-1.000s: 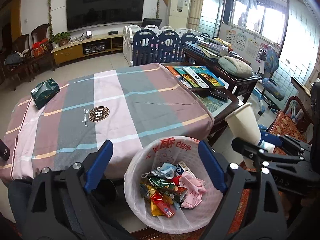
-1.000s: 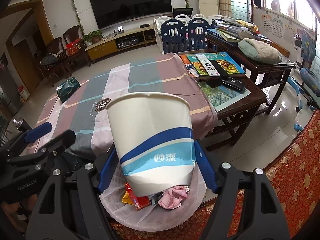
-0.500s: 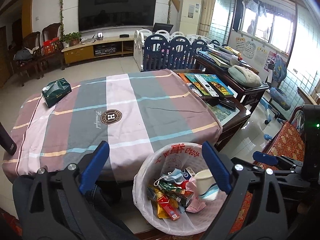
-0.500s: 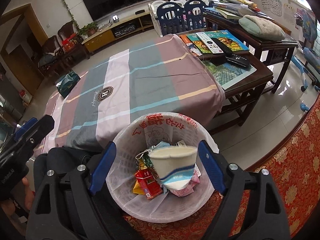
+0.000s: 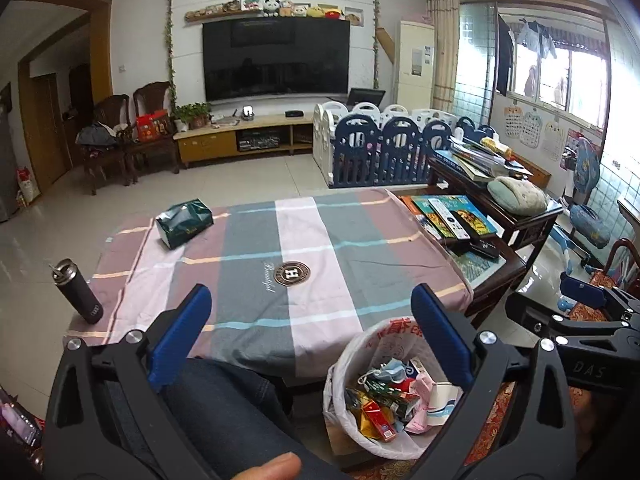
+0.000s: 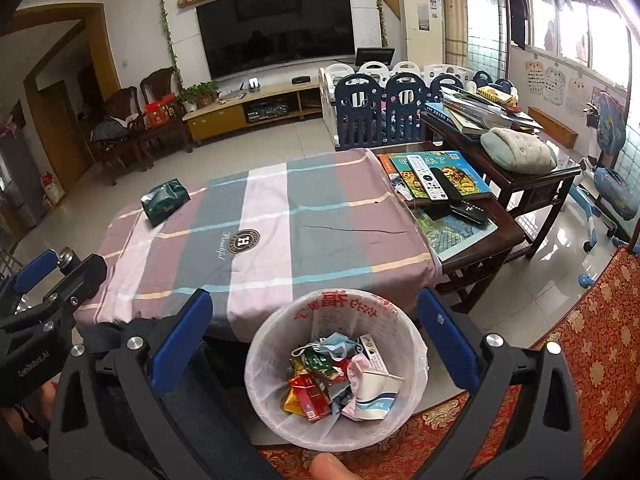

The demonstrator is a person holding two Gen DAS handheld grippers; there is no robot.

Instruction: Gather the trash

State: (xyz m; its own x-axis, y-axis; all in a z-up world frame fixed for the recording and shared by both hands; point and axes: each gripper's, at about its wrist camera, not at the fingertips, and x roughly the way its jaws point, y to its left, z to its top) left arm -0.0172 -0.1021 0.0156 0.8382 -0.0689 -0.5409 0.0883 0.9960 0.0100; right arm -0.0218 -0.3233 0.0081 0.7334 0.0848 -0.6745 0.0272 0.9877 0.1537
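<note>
A white-lined round waste bin (image 6: 336, 376) printed with red characters sits low in the centre of the right wrist view, on the floor at the near edge of a low table draped in a striped pink, grey and white cloth (image 6: 264, 236). Inside the bin lies a crumpled white paper cup with a blue band (image 6: 376, 396), tipped on its side at the right of the heap, beside a red carton (image 6: 310, 398), green and yellow wrappers (image 6: 320, 364) and a pale blue face mask (image 6: 336, 342).

The right gripper (image 6: 314, 328), black with blue finger pads (image 6: 182, 338), hangs above the bin with its jaws spread wide and nothing between them. The left gripper (image 5: 310, 332) is likewise spread wide and empty in its own view, where the bin (image 5: 384, 392) appears at lower right, partly behind the right-hand finger; the cup (image 5: 438, 400) shows there against the bin's right wall. Each tool's side profile shows at the edge of the other's view.

On the cloth, a dark green soft tissue pack (image 5: 184, 222) rests near the far left corner, at centre left of the left wrist frame. A dark cylindrical flask with a metal cap (image 5: 76, 290) stands upright beside the table's left edge. Picture books and remote controls (image 6: 436, 178) lie on the uncovered wooden end at the right of the frame. A fingertip (image 6: 330, 466) shows at the bottom edge.
</note>
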